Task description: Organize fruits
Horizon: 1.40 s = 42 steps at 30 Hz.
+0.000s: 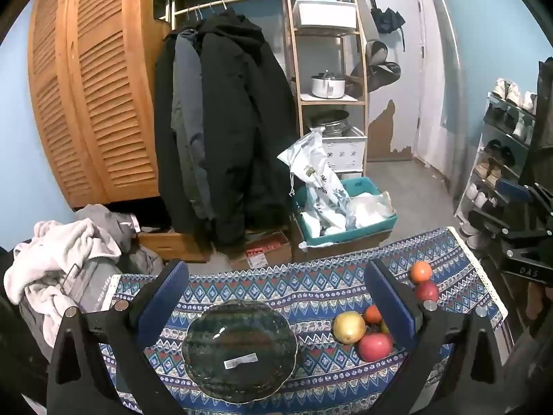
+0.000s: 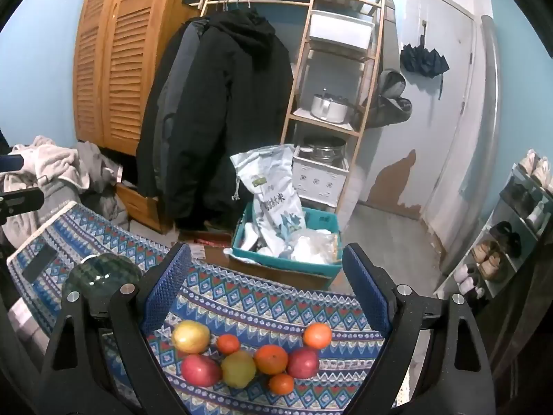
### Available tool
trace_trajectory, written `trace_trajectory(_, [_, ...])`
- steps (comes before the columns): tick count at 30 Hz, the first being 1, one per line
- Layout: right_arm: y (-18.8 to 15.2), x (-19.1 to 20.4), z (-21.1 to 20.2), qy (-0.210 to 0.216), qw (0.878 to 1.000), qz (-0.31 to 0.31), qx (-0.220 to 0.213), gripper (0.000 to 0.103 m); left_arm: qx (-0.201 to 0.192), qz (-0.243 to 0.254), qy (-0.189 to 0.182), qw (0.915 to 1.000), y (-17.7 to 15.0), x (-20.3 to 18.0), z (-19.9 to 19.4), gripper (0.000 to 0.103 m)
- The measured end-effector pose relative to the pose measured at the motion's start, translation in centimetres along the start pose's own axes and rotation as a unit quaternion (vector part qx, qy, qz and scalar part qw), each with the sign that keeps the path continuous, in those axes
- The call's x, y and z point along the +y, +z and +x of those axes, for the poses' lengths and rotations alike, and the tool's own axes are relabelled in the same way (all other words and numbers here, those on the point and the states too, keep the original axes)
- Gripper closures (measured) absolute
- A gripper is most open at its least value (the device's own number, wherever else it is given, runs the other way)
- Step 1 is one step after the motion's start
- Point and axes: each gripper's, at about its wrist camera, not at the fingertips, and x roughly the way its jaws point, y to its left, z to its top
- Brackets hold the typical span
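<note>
A dark green glass plate (image 1: 240,349) lies empty on the patterned blue tablecloth (image 1: 311,276), under my open left gripper (image 1: 276,307). To its right lie a yellow apple (image 1: 349,326), a red apple (image 1: 375,346), small oranges (image 1: 372,314) and, farther back, an orange (image 1: 420,271) and a red apple (image 1: 427,291). In the right wrist view my open, empty right gripper (image 2: 266,297) hovers above several fruits: yellow apple (image 2: 190,336), red apple (image 2: 201,370), yellow fruit (image 2: 238,368), orange (image 2: 271,359), red apple (image 2: 303,362). The plate (image 2: 100,273) shows at the left.
Beyond the table's far edge stand a teal bin (image 1: 345,214) with bags, hanging black coats (image 1: 224,121), a wooden shelf (image 1: 328,69) and a laundry pile (image 1: 62,259) at the left. A shoe rack (image 1: 497,159) stands at the right.
</note>
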Motion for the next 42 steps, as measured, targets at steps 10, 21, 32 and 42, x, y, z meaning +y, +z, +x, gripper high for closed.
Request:
trace_trajectory(10, [0.06, 0.42, -0.16, 0.004, 1.000, -0.002, -0.007, 0.015, -0.009, 0.003, 0.003, 0.9999, -0.24, 0.17, 0.23, 0.001])
trace_trajectory(21, [0.38, 0.27, -0.13, 0.005, 1.000, -0.002, -0.003, 0.015, -0.013, 0.000, 0.001, 0.9999, -0.02, 0.25, 0.08, 0.001])
trace_trajectory(32, [-0.12, 0.40, 0.03, 0.008, 1.000, 0.000, -0.002, 0.015, -0.016, -0.001, -0.004, 0.9999, -0.18, 0.09, -0.06, 0.001])
trace_trajectory(42, [-0.19, 0.43, 0.13, 0.003, 1.000, -0.003, 0.000, 0.015, -0.017, 0.000, -0.004, 0.9998, -0.05, -0.14, -0.16, 0.001])
